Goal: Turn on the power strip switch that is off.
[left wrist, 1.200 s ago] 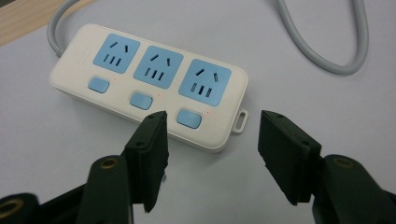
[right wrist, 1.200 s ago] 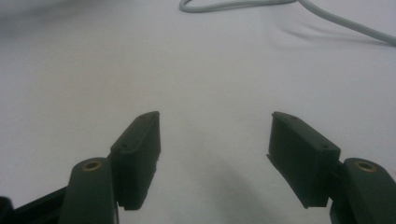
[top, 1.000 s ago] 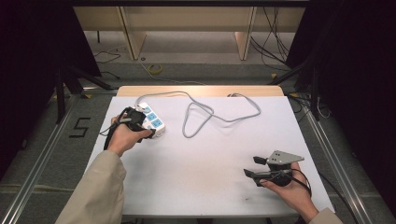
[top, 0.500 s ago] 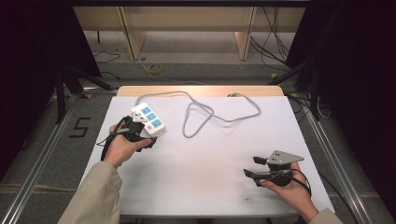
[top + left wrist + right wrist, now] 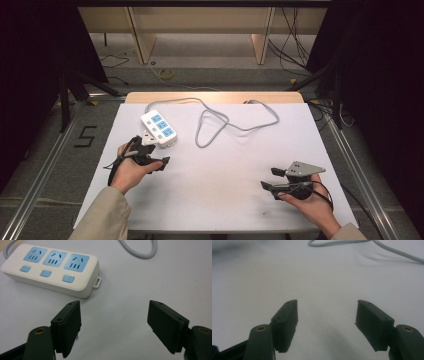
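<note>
My left gripper (image 5: 113, 327) sat low over the white table (image 5: 230, 175), its jaws spread wide with nothing between them. Just ahead of the left-hand jaw, and clear of it, lay the white power strip (image 5: 51, 270), flat on the table, its three blue sockets and three blue switches facing up. The small hanging tab on its end pointed toward the gap between my jaws. Its grey cable (image 5: 138, 248) curled past, farther ahead of the right-hand jaw. From above, my left hand (image 5: 131, 167) held that gripper just beside the near end of the strip.

My right gripper (image 5: 327, 323) was well apart from all that, near the table's near right corner, with its jaws also wide and empty. Ahead of them there was bare white tabletop, and far beyond, a stretch of the grey cable. My right hand (image 5: 307, 202) gripped it from below, the grey three-cornered plate (image 5: 302, 168) on top.
</note>
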Demonstrator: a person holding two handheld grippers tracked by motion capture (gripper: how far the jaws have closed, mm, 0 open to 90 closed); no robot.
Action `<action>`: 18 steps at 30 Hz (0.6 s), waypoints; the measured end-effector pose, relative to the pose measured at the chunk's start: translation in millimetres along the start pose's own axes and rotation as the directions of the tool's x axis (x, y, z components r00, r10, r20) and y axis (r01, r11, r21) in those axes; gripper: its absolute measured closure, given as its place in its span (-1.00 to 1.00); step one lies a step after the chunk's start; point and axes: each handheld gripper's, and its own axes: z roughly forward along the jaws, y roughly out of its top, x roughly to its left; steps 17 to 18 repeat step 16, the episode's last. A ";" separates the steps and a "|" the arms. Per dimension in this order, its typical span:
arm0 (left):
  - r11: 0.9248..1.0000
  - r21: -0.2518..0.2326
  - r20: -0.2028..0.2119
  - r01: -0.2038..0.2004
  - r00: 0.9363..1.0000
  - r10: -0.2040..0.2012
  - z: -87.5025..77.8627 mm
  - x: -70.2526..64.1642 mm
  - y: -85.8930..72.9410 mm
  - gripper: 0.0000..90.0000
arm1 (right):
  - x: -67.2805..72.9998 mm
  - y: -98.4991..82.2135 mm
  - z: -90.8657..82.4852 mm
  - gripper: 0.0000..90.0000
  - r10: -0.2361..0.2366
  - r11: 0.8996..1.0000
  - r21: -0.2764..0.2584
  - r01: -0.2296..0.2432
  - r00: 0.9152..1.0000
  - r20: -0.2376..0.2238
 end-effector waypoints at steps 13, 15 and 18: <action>0.999 -0.027 -0.010 0.033 0.999 -0.034 -9.0 -2.9 -30.8 -0.43 | 0.4 0.3 0.2 -0.22 0.002 1.000 0.000 -0.002 1.000 -0.002; 0.999 -0.031 -0.015 0.042 0.999 -0.042 -9.1 -2.6 -32.9 -0.43 | 0.2 0.2 0.2 -0.22 0.003 1.000 0.000 -0.003 1.000 -0.001; 0.999 -0.028 -0.017 0.041 0.999 -0.041 -9.5 -1.8 -33.7 -0.43 | 0.0 0.1 0.1 -0.22 0.001 1.000 0.001 -0.001 1.000 -0.002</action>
